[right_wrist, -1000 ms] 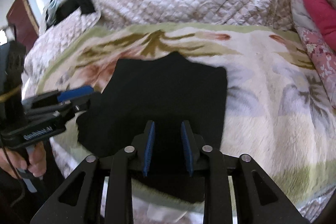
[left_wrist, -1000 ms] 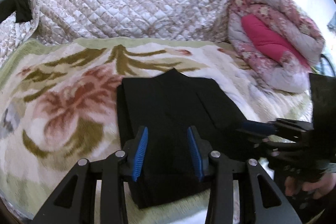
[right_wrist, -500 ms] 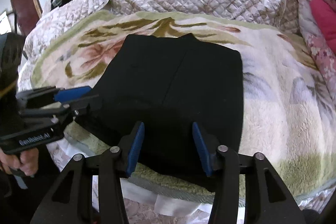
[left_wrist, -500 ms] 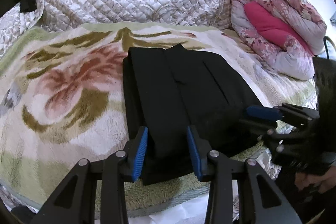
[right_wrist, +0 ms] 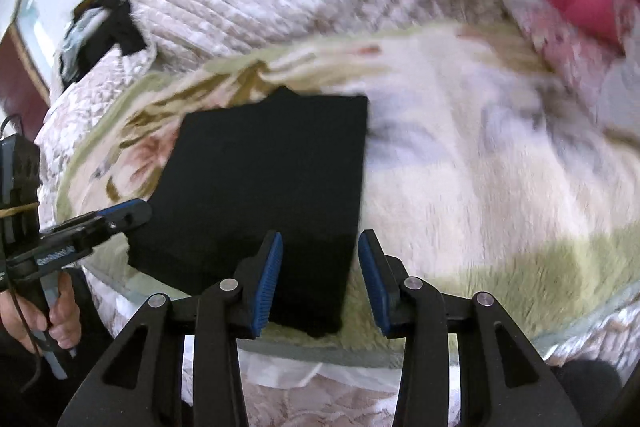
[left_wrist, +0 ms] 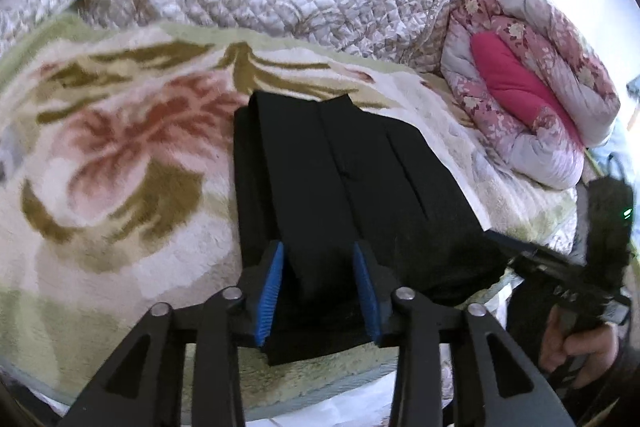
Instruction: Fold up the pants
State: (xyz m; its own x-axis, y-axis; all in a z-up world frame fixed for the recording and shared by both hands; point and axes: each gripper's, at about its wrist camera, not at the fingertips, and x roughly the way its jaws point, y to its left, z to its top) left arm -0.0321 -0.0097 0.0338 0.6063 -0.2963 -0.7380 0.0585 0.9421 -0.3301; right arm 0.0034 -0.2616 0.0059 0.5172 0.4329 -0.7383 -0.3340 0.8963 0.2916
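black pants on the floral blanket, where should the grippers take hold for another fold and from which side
Probably the near hem edge of the folded black pants, one corner per gripper, coming in low from the bed's front edge. The bundle lies flat on the floral blanket with its near end at that edge, so fingers can slip under there. The left gripper and right gripper are both open, near those corners.

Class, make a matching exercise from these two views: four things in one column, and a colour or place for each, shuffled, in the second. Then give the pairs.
Things
1. pants
2. rolled quilt
3. floral blanket
4. left tool

Descriptions
A. pink, at the far right of the bed
B. cream and green, under the pants
C. black, folded into a rectangle
D. open, blue pads, above the pants' near edge

Pairs: 1-C, 2-A, 3-B, 4-D
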